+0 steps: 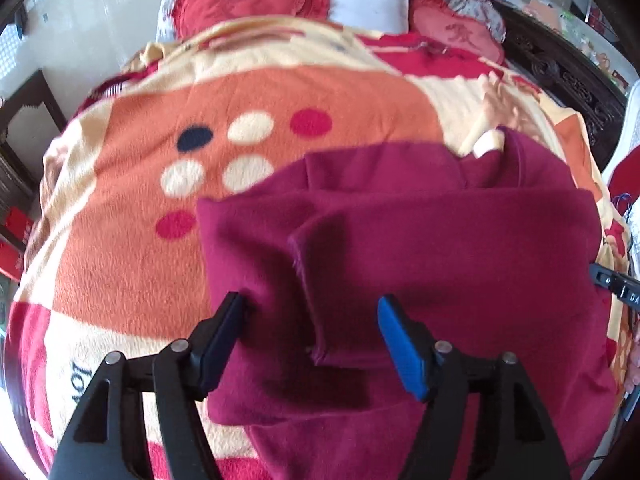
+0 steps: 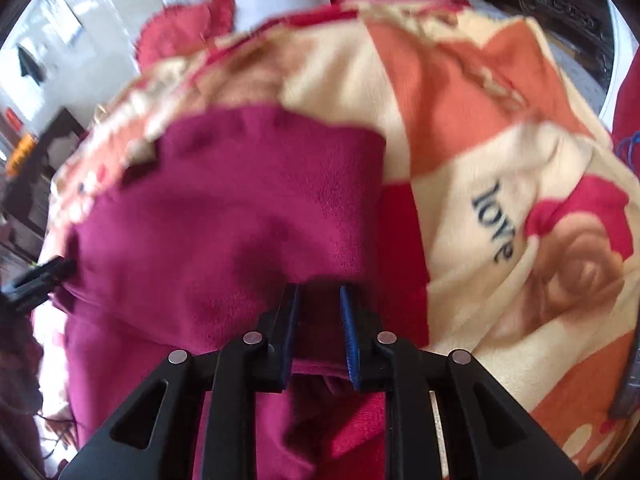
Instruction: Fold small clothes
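A maroon fleece garment (image 1: 420,248) lies partly folded on a patterned blanket (image 1: 160,248) on a bed. My left gripper (image 1: 312,316) is open, its jaws wide apart just above the garment's near left part, holding nothing. In the right wrist view the same garment (image 2: 224,216) fills the middle. My right gripper (image 2: 320,312) has its jaws close together with a fold of the garment's near edge pinched between them. The tip of the right gripper shows at the right edge of the left wrist view (image 1: 616,284); the left gripper's tip shows at the left edge of the right wrist view (image 2: 36,280).
Red pillows (image 1: 248,4) and a white pillow (image 1: 368,4) lie at the bed's head. A dark carved bed frame (image 1: 568,76) runs along the right. A dark wooden table (image 1: 24,104) stands at the left by a pale wall. The blanket carries the word "love" (image 2: 494,224).
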A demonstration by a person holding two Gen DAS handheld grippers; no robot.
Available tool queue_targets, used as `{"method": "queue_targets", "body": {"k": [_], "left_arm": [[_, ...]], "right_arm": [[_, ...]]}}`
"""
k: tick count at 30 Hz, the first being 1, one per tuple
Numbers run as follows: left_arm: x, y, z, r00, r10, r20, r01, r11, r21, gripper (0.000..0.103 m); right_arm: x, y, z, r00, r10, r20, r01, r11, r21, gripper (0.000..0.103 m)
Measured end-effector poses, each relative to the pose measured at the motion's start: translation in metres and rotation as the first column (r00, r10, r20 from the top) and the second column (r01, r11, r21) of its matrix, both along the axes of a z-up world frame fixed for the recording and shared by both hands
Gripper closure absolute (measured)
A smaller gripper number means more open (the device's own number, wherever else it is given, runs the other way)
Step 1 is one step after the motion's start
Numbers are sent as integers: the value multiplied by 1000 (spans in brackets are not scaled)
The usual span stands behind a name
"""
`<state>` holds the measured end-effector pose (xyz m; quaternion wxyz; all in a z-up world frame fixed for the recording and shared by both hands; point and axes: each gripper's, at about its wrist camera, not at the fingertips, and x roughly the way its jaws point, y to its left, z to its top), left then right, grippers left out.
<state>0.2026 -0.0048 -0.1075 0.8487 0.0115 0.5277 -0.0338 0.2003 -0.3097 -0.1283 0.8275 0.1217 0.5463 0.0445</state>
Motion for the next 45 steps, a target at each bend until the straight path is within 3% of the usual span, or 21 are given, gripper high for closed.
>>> {"method": "queue_targets", "body": {"k": [2, 5, 7, 12, 15, 18, 22, 25, 26, 27, 28, 29, 30, 34, 39, 45], "left_arm": [[-3, 12, 9, 1000, 15, 18, -14, 999, -43, 30], [1, 32, 26, 997, 46, 67, -41, 996, -80, 23], [9, 44, 32, 993, 79, 91, -70, 993, -95, 17], [49, 64, 25, 991, 100, 92, -90, 990, -106, 16], [71, 66, 9, 998, 41, 46, -35, 991, -125, 16], [87, 62, -4, 998, -55, 17, 57, 984, -170, 16], [101, 54, -17, 990, -138, -6, 135, 977, -167, 16], [109, 46, -23, 986, -164, -29, 159, 978, -136, 17], [109, 42, -23, 984, -176, -20, 173, 978, -119, 26], [108, 38, -21, 981, -192, -13, 190, 977, -100, 41], [106, 34, -20, 977, -211, -14, 209, 973, -97, 50], [104, 32, -18, 975, -221, -15, 218, 970, -109, 72], [101, 30, -17, 973, -231, -18, 226, 966, -127, 87], [88, 23, -4, 973, -229, 30, 230, 971, -58, 95], [86, 49, 26, 985, -132, 113, 144, 984, -102, 96], [97, 69, 33, 987, -38, 158, 54, 993, -101, 96]], "right_arm": [[-3, -6, 18, 998, -15, 60, 12, 999, 40, 98], [-2, -19, 49, 983, -42, 177, 27, 995, 92, 78], [9, -21, 60, 979, -23, 200, 11, 998, 61, 76], [51, 3, 69, 965, 120, 235, -109, 992, -59, 76], [81, 33, 61, 929, 305, 211, -288, 951, -108, 76], [104, 56, 52, 886, 417, 204, -383, 905, -187, 76], [121, 67, 34, 853, 496, 160, -465, 863, -196, 73], [121, 68, 26, 851, 501, 156, -467, 859, -209, 75], [119, 66, 27, 855, 490, 169, -453, 865, -214, 89], [116, 67, 27, 855, 488, 176, -448, 866, -223, 103], [114, 67, 28, 852, 492, 181, -452, 864, -221, 103], [109, 67, 31, 847, 493, 198, -451, 864, -225, 103], [105, 68, 35, 839, 500, 215, -454, 861, -231, 103], [89, 68, 55, 824, 490, 284, -427, 867, -258, 103], [84, 77, 84, 808, 465, 362, -372, 879, -298, 103], [115, 88, 86, 837, 375, 399, -280, 919, -276, 103]]}}
